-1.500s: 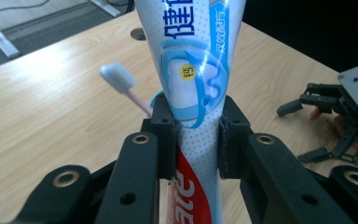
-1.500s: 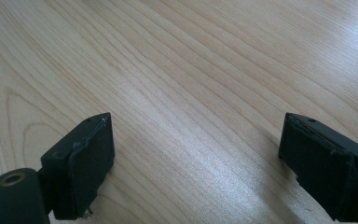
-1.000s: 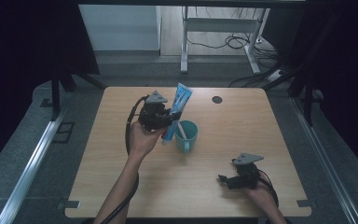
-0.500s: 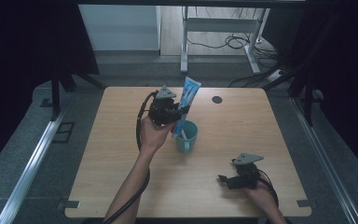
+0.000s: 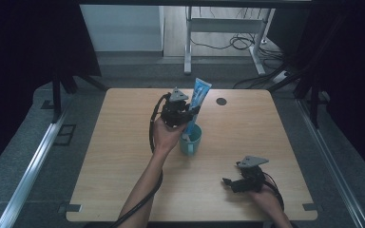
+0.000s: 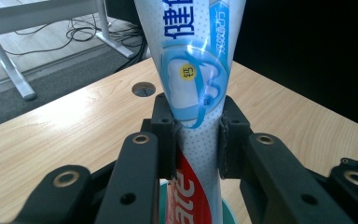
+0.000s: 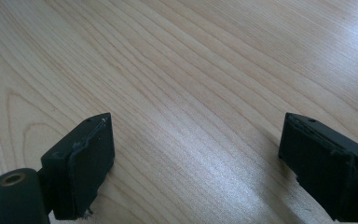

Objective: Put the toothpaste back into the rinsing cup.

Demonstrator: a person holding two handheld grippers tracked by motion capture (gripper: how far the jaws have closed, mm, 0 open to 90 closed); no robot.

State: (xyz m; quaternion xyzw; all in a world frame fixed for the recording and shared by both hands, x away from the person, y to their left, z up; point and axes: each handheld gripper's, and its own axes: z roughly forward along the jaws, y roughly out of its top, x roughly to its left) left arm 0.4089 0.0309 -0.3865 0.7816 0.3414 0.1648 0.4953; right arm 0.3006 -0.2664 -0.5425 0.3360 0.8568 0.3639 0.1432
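Wooden table (image 5: 123,180), centre frame: left gripper (image 5: 183,114) clamps toothpaste tube (image 6: 196,70) over teal cup (image 5: 190,140), lowering next; right gripper (image 5: 235,183) gapes wide, lower right

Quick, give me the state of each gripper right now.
Left gripper: shut on the toothpaste tube, held upright over the teal cup.
Right gripper: open, holding nothing, low over the table.

left gripper (image 5: 188,114) clamps upright toothpaste tube (image 5: 197,100), its lower end in teal cup (image 5: 190,140) mid wooden table (image 5: 123,142); right gripper (image 5: 228,181) rests near front edge
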